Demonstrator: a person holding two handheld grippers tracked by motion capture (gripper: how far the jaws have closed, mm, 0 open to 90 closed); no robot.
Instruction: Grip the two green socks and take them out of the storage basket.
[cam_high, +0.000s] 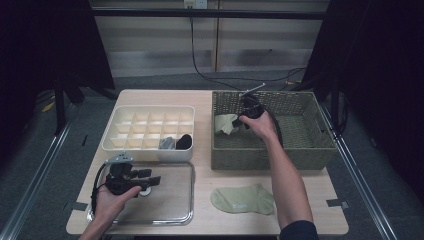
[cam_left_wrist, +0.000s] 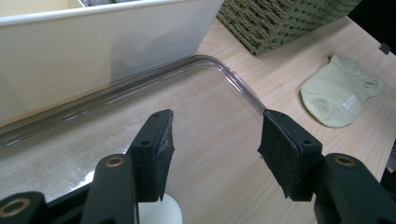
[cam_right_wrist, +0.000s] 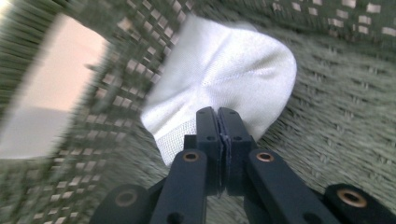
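Observation:
In the woven basket (cam_high: 300, 152) lies a pale sock (cam_high: 226, 123), bunched at its left end. My right gripper (cam_high: 240, 121) reaches into the basket and is shut on this sock. In the right gripper view the jaws (cam_right_wrist: 218, 116) press together on the edge of the sock (cam_right_wrist: 224, 74). A second pale green sock (cam_high: 242, 199) lies flat on the table in front of the basket. My left gripper (cam_high: 155, 180) hovers open over a clear tray (cam_high: 175, 215), its jaws (cam_left_wrist: 215, 140) holding nothing.
A white divided organizer (cam_high: 150, 152) stands left of the basket, with a grey roll (cam_high: 167, 143) and a black roll (cam_high: 184, 142) in its front cells. A small white round thing (cam_high: 145, 192) sits under the left gripper. The flat sock (cam_left_wrist: 338, 93) lies right of the clear tray.

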